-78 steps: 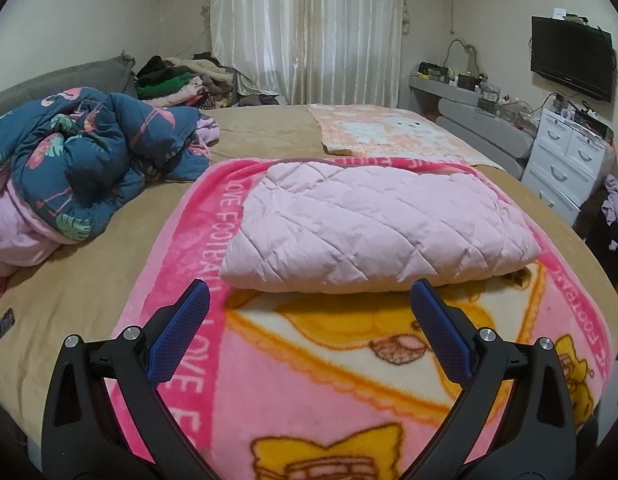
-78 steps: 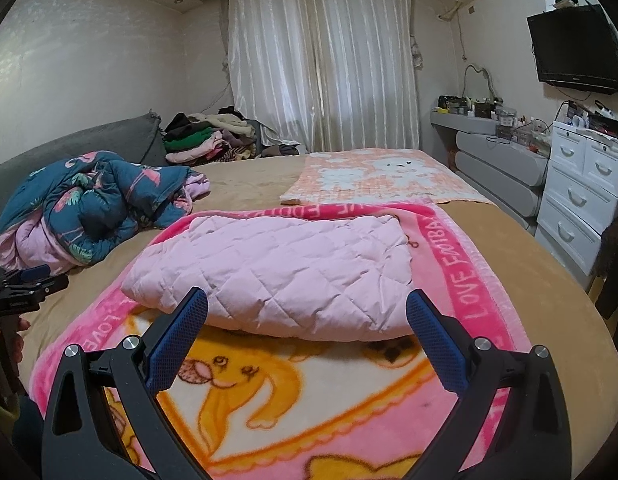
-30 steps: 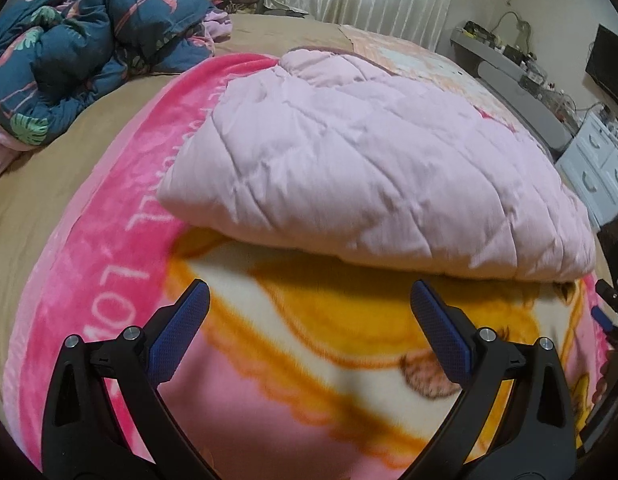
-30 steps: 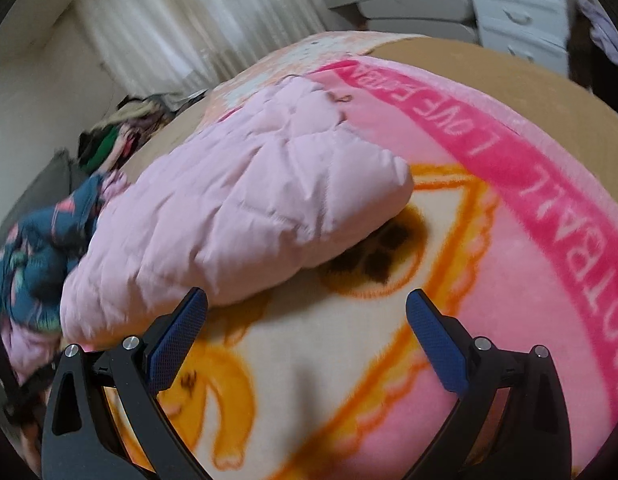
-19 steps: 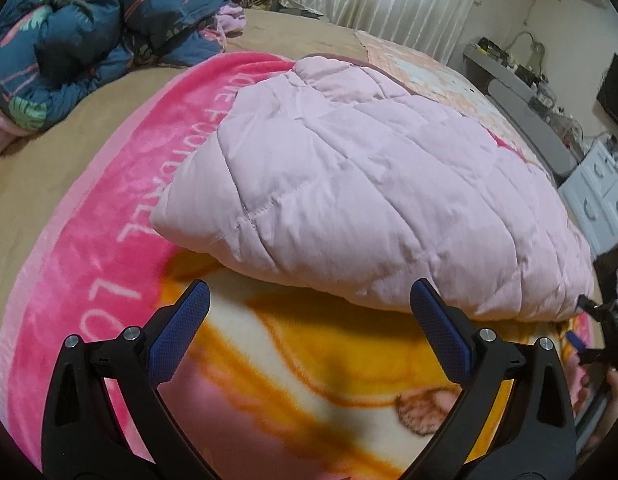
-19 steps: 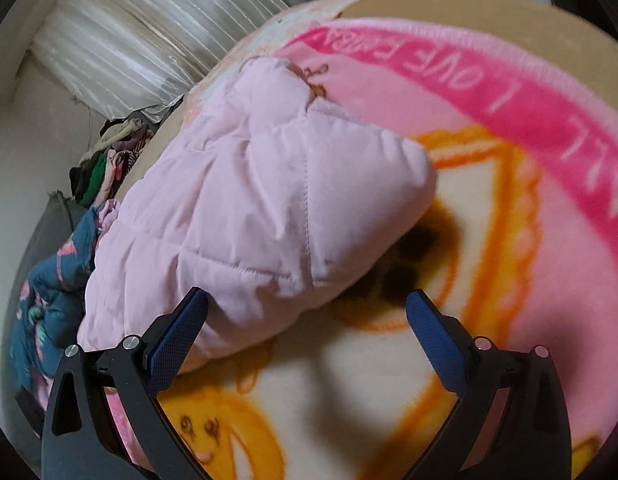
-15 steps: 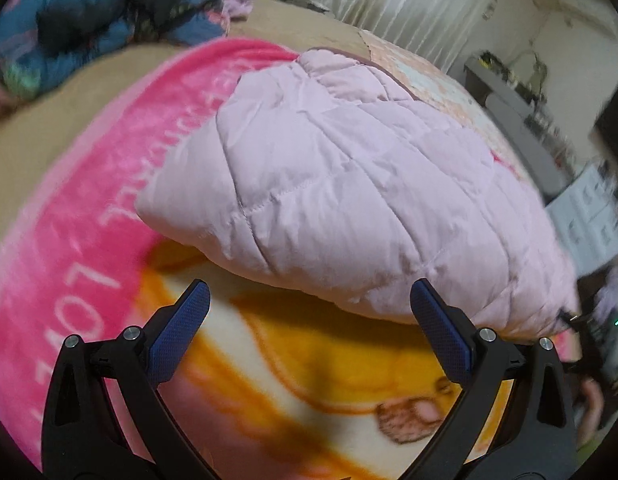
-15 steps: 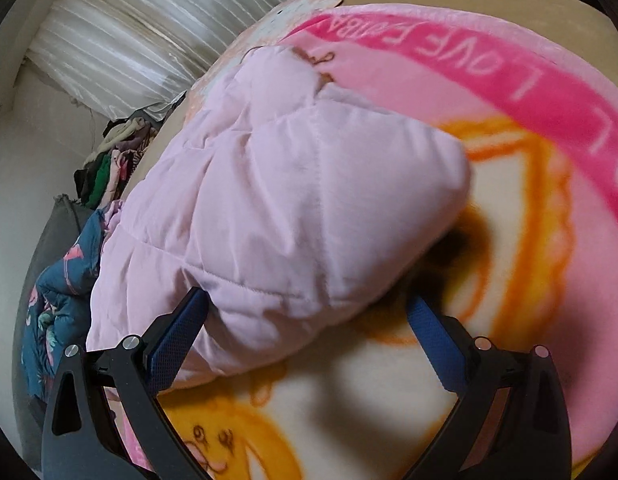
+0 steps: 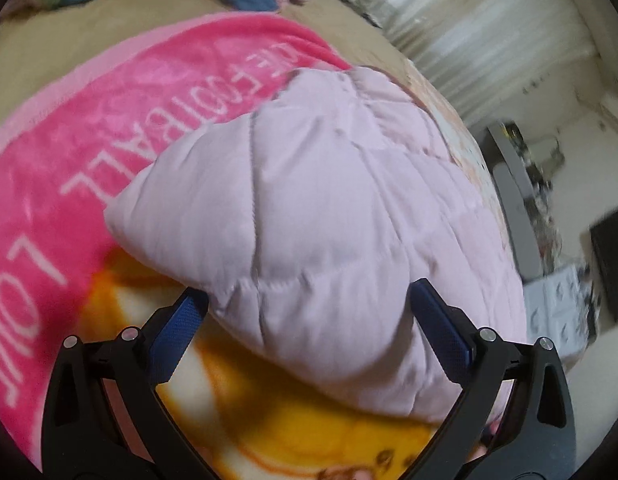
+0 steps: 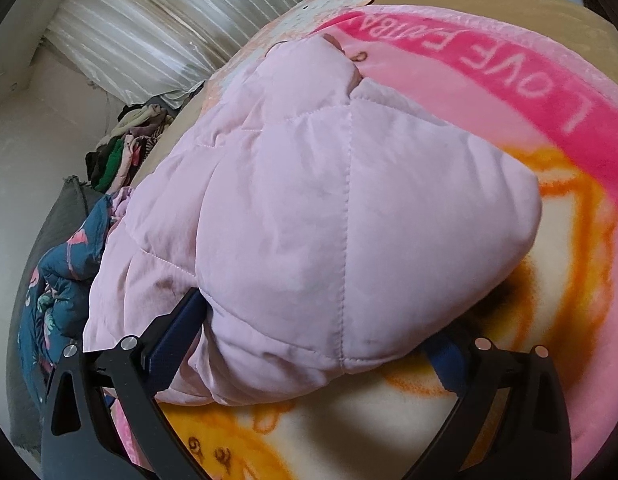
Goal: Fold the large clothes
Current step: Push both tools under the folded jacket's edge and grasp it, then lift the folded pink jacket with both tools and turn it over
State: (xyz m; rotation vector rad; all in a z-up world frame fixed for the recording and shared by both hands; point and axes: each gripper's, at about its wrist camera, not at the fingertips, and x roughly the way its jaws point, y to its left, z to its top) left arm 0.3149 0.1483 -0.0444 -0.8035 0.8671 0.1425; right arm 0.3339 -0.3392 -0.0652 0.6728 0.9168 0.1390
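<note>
Pink blanket [image 9: 157, 92] covers the bed; on it lies the folded quilted coat [image 9: 317, 208]. Both grippers — left [image 9: 309, 316], right [image 10: 321, 320] — have jaws spread wide around its near corners. Push deep, then clamp all layers together.

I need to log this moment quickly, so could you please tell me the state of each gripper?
Left gripper: open, fingers either side of the pink jacket edge.
Right gripper: open, jacket corner between its fingers, not clamped.

Lying folded into a puffy bundle on the cartoon blanket [image 9: 109, 152]: pale pink quilted jacket [image 9: 329, 208], stretching from 6 toward 12 o'clock.
</note>
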